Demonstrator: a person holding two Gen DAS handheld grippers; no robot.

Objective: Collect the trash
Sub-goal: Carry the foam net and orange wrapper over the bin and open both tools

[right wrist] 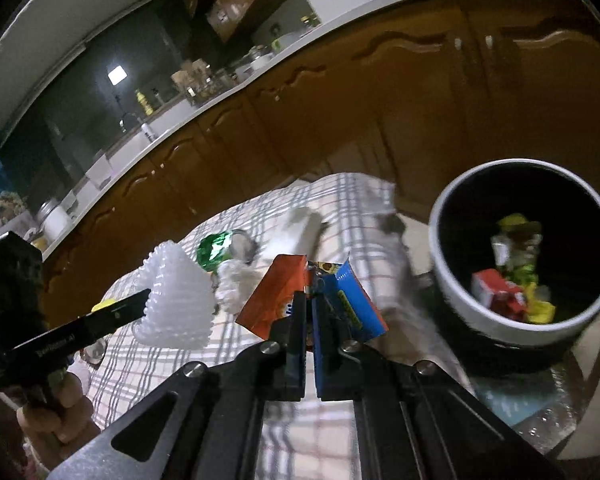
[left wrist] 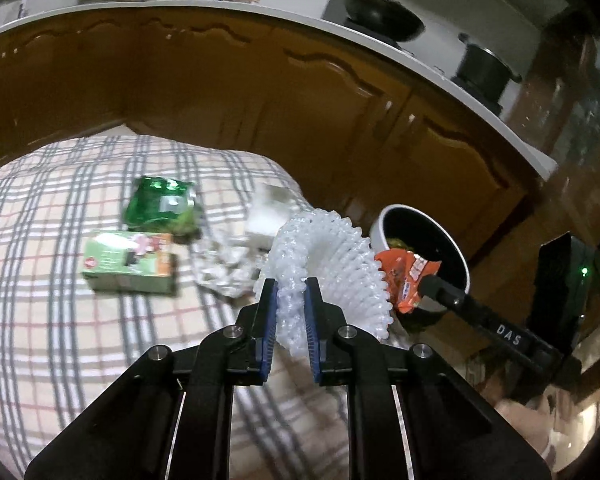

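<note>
Two handheld grippers work over a table covered in a plaid tablecloth (left wrist: 60, 320), with wooden kitchen cabinets (left wrist: 220, 92) behind it. The left gripper (left wrist: 291, 300) has its blue-padded fingers (left wrist: 271, 320) closed on a white foam fruit net (left wrist: 332, 264), which curls up and to the right from between the pads. From the right wrist view the same net (right wrist: 176, 304) hangs off the tip of the left gripper, raised above the cloth, and a hand (right wrist: 56, 412) grips that tool's handle at lower left. The right gripper (right wrist: 309, 308) is clamped shut on an orange and blue snack wrapper (right wrist: 276, 304), which fans out to both sides of the fingers. In the left view that wrapper (left wrist: 408, 276) sits at the near rim of a round white bin with a dark inside (left wrist: 416, 220), just right of the table. The bin (right wrist: 460, 312) already contains red, yellow and green wrappers (right wrist: 508, 280). On the cloth lie a green foil packet (left wrist: 160, 208), a green carton (left wrist: 130, 264), and crumpled clear plastic (left wrist: 224, 272) beside the net. A black wok (left wrist: 380, 12) and a pot (left wrist: 484, 68) stand on the counter.
</note>
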